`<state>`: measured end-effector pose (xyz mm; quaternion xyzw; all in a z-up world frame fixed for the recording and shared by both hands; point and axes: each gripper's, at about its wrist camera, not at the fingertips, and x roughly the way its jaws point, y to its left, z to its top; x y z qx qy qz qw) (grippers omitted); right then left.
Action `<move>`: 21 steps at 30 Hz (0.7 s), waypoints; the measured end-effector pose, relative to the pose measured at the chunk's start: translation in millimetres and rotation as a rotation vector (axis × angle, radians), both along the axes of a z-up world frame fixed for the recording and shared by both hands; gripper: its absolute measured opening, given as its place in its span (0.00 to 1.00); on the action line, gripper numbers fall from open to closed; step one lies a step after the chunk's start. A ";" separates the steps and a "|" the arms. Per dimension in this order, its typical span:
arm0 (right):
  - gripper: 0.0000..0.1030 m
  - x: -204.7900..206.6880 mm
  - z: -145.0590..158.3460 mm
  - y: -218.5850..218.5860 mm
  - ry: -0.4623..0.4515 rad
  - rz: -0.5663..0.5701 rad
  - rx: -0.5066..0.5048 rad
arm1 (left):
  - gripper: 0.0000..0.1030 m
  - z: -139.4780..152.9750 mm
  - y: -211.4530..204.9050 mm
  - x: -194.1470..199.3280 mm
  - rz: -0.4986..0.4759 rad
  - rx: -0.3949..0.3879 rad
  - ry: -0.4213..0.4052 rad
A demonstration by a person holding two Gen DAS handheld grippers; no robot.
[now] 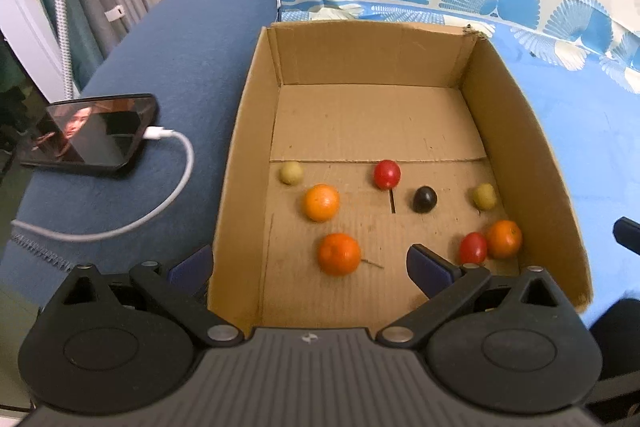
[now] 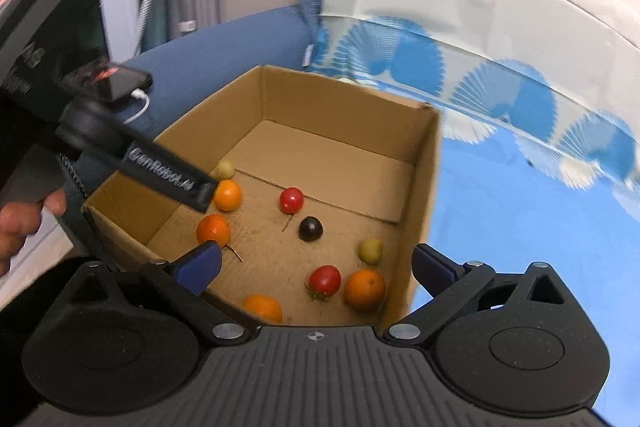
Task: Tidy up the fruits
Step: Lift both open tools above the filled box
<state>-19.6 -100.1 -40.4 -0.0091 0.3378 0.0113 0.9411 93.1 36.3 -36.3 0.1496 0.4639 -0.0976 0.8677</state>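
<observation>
An open cardboard box (image 1: 256, 131) (image 2: 420, 187) holds several small fruits: oranges (image 1: 339, 253) (image 2: 365, 289), red tomatoes (image 1: 387, 174) (image 2: 325, 279), a dark plum (image 1: 424, 199) (image 2: 311, 229) and yellow-green fruits (image 1: 291, 173) (image 2: 370, 250). My left gripper (image 1: 310, 269) is open and empty; it straddles the box's left wall, one finger outside and one inside near the front orange. My right gripper (image 2: 316, 267) is open and empty; it straddles the box's right wall above the near fruits. The left gripper's finger (image 2: 168, 175) reaches into the box in the right wrist view.
The box sits on a blue patterned cloth (image 1: 580, 131) (image 2: 520, 227) beside a blue sofa arm (image 1: 160, 67). A phone (image 1: 88, 135) (image 2: 112, 83) with a white charging cable (image 1: 176, 187) lies on the arm. Curtains hang at the back left.
</observation>
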 end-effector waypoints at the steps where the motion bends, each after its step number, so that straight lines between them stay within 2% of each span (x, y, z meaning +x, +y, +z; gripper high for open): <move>1: 0.98 -4.8 2.5 0.2 -0.004 -0.024 0.007 | 1.00 2.1 1.5 -5.6 -0.001 -0.001 -0.008; 6: 0.99 -26.6 9.5 1.1 -0.021 -0.113 0.041 | 1.00 12.8 8.9 -31.7 -0.008 -0.024 -0.037; 12: 0.99 -52.4 14.4 5.6 -0.050 -0.165 0.041 | 1.00 23.0 17.2 -58.2 -0.004 -0.045 -0.064; 21: 0.99 -71.5 17.6 6.8 -0.055 -0.177 0.035 | 1.00 28.0 24.1 -84.9 -0.006 -0.111 -0.086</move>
